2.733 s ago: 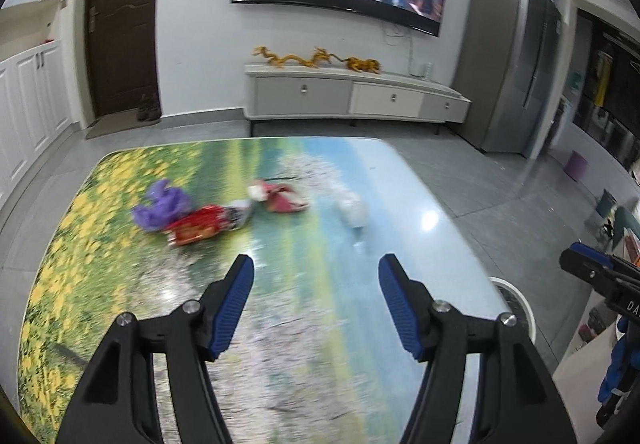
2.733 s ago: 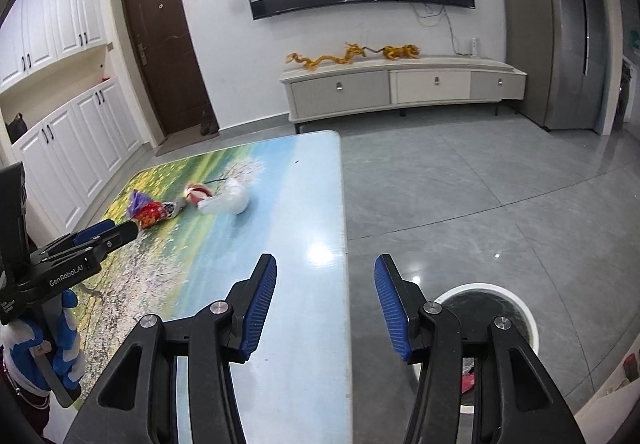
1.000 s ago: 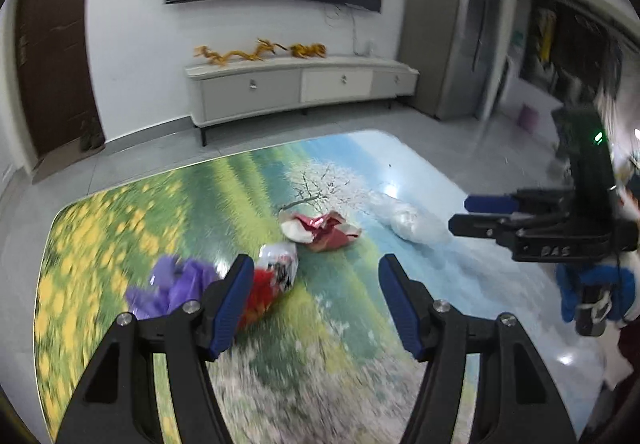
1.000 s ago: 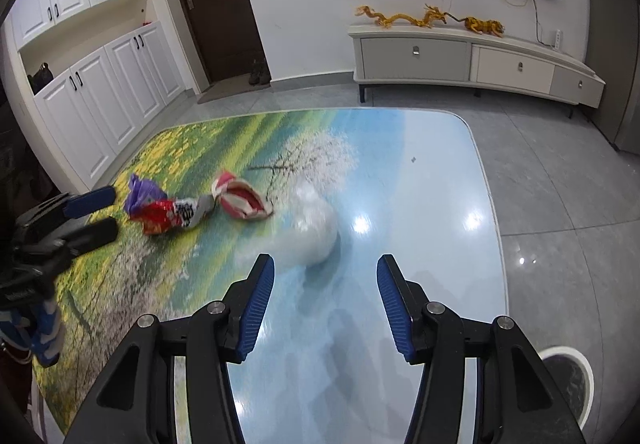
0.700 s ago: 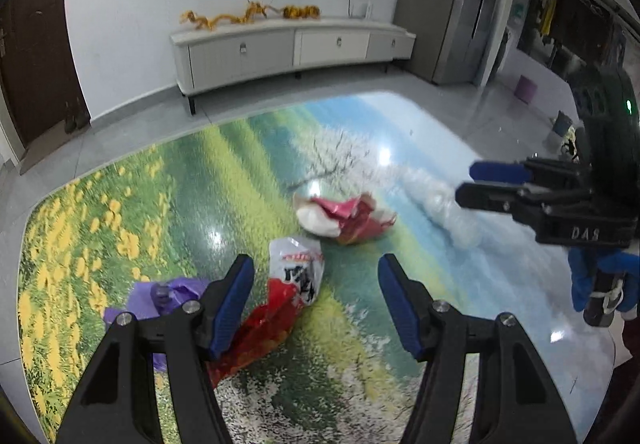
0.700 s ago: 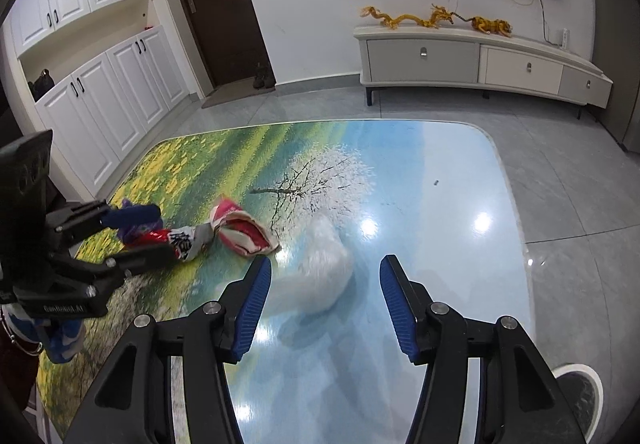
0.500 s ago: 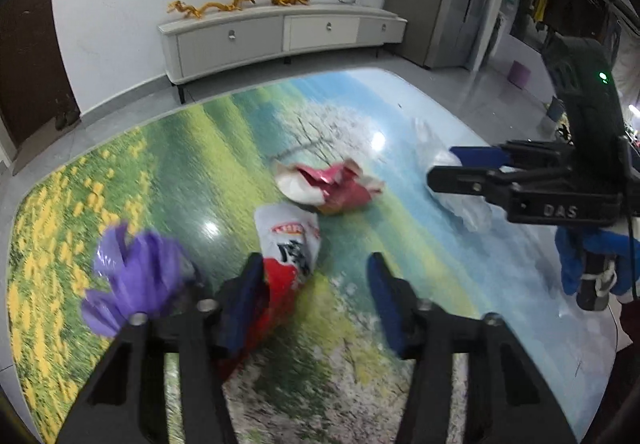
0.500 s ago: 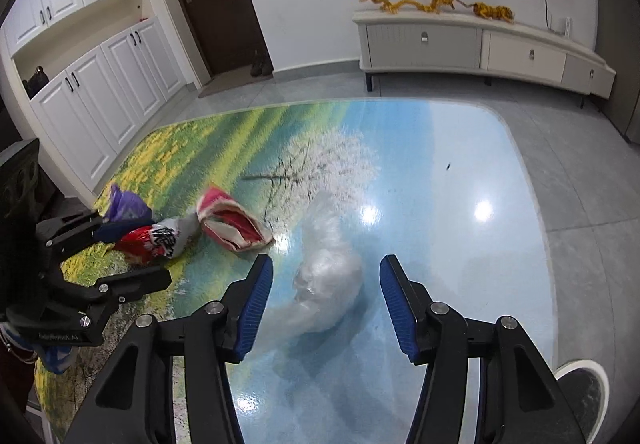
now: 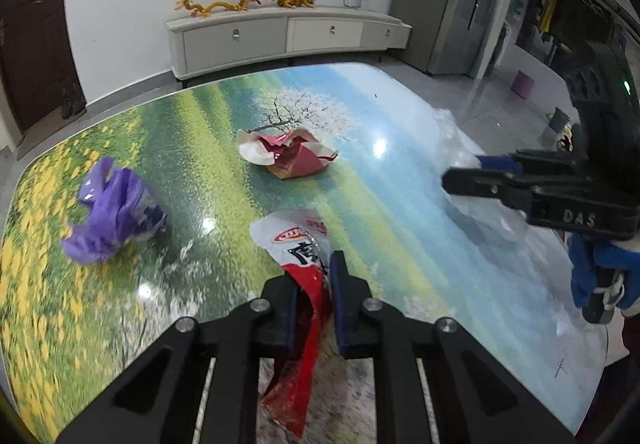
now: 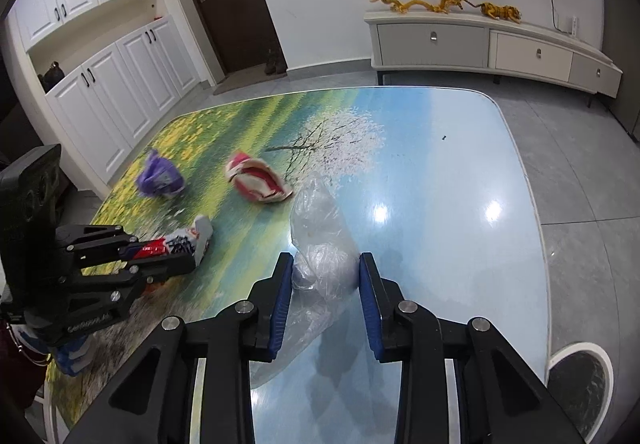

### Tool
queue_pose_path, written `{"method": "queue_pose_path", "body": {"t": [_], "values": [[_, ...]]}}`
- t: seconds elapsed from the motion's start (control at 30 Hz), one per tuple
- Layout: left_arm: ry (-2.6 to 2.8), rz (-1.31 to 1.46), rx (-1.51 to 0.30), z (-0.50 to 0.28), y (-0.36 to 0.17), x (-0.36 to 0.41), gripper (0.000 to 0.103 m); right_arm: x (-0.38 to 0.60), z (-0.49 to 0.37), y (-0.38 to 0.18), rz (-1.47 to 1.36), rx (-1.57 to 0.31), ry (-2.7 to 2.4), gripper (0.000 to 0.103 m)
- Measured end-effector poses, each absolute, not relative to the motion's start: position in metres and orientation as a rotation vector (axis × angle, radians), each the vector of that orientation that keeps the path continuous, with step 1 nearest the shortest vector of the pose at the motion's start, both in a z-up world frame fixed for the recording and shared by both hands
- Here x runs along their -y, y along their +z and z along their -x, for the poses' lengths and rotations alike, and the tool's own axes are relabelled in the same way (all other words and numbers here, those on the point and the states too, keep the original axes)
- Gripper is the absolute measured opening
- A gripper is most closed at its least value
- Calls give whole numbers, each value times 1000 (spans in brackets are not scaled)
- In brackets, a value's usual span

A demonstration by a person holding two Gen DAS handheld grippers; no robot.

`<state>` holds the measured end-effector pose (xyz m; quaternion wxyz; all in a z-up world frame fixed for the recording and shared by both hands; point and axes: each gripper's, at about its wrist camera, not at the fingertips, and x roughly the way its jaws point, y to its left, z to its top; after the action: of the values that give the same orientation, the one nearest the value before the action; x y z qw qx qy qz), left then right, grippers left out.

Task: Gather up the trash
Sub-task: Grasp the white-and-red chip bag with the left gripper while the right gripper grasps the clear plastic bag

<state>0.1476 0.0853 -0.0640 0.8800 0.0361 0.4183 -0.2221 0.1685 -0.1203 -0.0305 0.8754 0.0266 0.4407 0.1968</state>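
My left gripper [image 9: 316,298] is shut on a red and white snack wrapper [image 9: 298,244] lying on the landscape-print table [image 9: 200,132]. It also shows in the right wrist view [image 10: 180,242]. My right gripper [image 10: 325,284] stands around a clear plastic bag [image 10: 320,240], its jaws close on both sides of the bag's bulge, touching it. A crumpled red and white wrapper [image 9: 286,154] and a purple wrapper [image 9: 114,210] lie loose further out on the table.
A round white-rimmed bin [image 10: 580,388] stands on the floor by the table's right edge. A low TV cabinet [image 9: 280,38] stands at the far wall and white cupboards [image 10: 100,80] at the left. The table edge runs close on the right.
Both grippers came down over the table. The left jaws closed on the snack wrapper. The right jaws narrowed around the clear bag.
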Motion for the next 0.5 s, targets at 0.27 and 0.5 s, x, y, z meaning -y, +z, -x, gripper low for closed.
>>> {"method": "queue_pose_path", "body": {"t": [0.27,0.5], "values": [[-421,-13,-816,-109,-37,-91,10,140,-124,-14,-78,-893,386,32],[-415,-5,-754,-72,-8,-86,10,153,-85,7,-75,-837,374,32]]}}
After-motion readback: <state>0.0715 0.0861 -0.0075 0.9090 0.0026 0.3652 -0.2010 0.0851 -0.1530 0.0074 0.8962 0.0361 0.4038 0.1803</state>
